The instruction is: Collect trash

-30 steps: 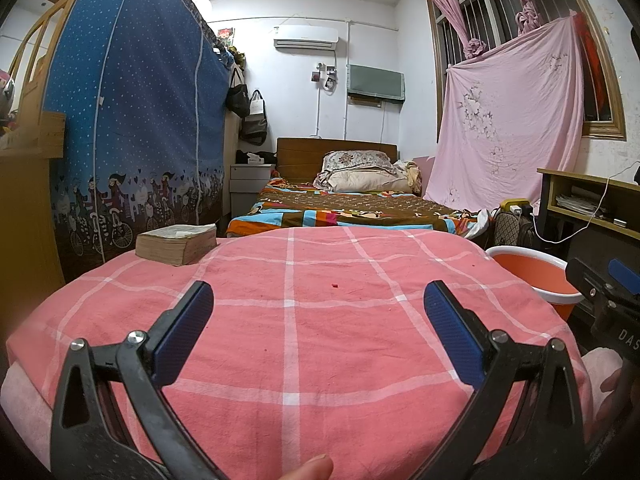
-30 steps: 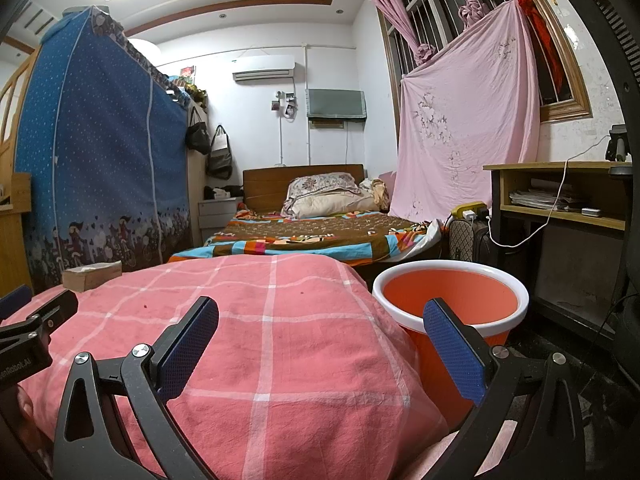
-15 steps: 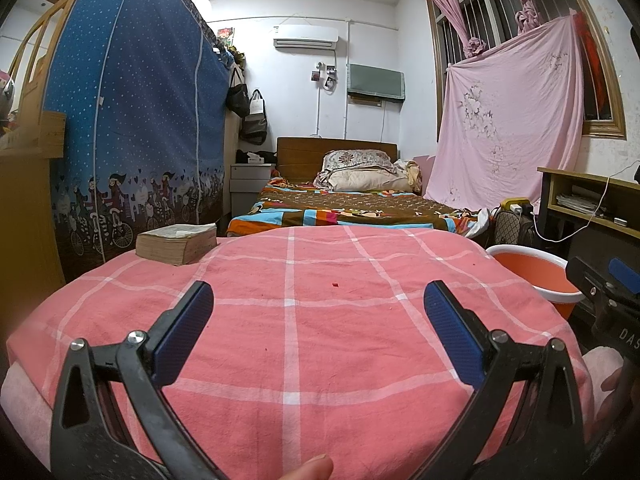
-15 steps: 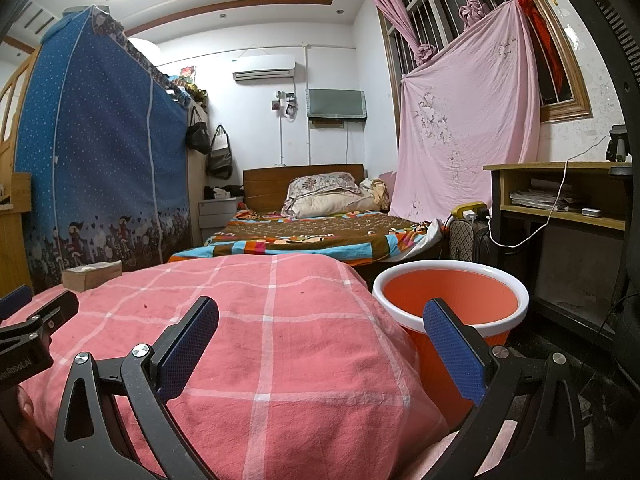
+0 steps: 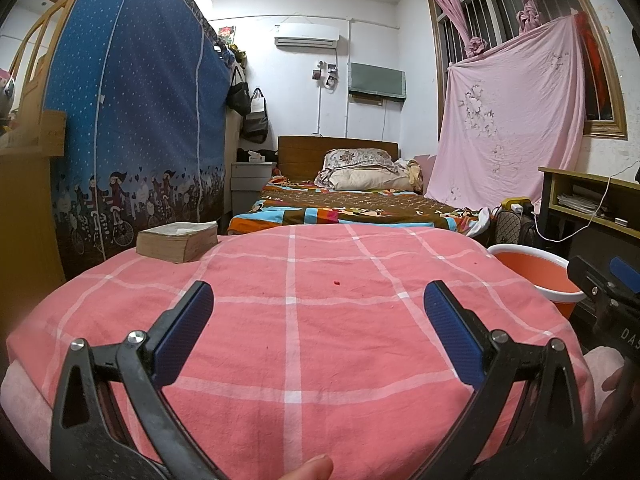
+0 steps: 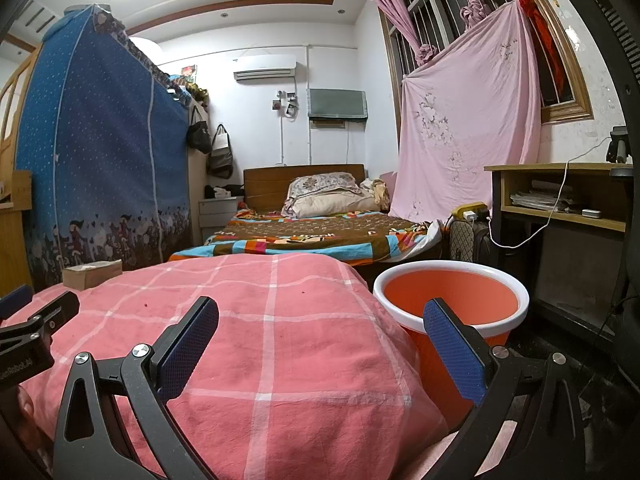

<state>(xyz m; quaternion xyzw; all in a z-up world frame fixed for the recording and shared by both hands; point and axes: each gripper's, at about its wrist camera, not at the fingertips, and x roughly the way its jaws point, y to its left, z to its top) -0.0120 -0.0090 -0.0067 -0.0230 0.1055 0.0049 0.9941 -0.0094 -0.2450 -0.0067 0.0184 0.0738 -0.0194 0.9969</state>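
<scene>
Bucket point(image 6: 452, 300) interior shows only rightward; both grippers point(image 5: 318, 308) point(image 6: 320, 332) gape empty.

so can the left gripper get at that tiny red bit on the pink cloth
Probably yes: the left gripper has open jaws, and the red bit lies just ahead on bare cloth, nothing between them.

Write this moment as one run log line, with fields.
left gripper: open, empty | right gripper: open, empty | orange bucket: beside pink checked cloth | red scrap: on cloth
</scene>
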